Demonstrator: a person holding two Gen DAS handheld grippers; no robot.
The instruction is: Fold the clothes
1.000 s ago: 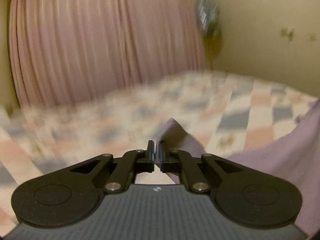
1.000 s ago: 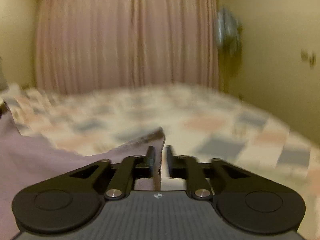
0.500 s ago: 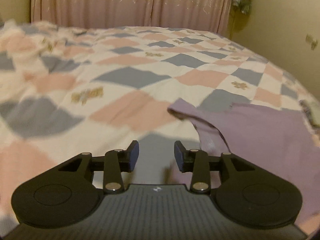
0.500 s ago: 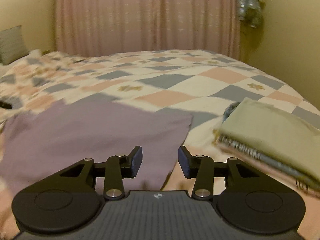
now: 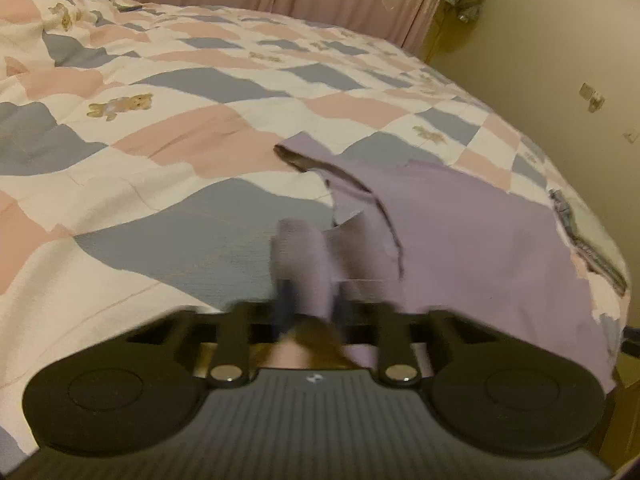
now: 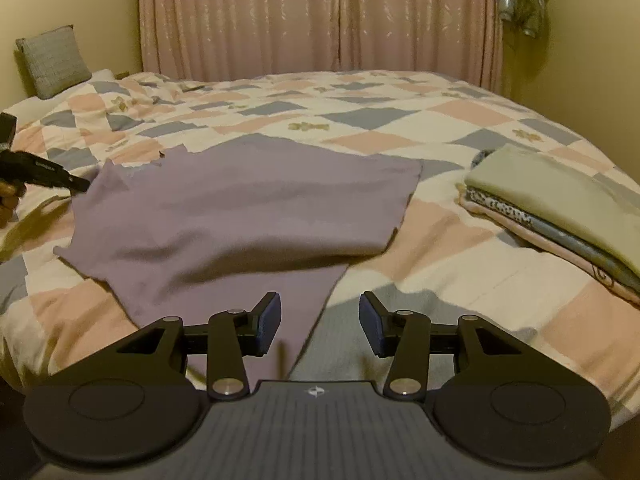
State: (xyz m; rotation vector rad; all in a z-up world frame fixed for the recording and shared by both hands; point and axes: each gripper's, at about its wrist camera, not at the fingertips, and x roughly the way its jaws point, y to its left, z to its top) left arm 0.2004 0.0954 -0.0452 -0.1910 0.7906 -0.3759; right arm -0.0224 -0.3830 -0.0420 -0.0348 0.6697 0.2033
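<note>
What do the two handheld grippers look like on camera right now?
Both match: the right gripper is matte black with round-ended side lobes, silver pivot pins, dark blue finger pads and a ribbed grey base bearing a small white logo. The left gripper has the same build, its fingers blurred. No cables or sleeves show.

The left tool (image 5: 310,312) sat low, pointing toward twelve o'clock, its two fingers (image 5: 285,308) drawn close together and smeared by motion blur, with a fold of the lilac garment (image 5: 460,232) caught between them. From the right wrist view, the same tool (image 6: 78,184) showed at nine o'clock as a dark tip touching the garment's edge, with part of the person's hand (image 6: 10,196) behind it. The right tool (image 6: 320,328) pointed toward twelve o'clock, level and sharp, its fingers (image 6: 269,322) spread wide apart with nothing between them, hovering just above the garment's near corner.
</note>
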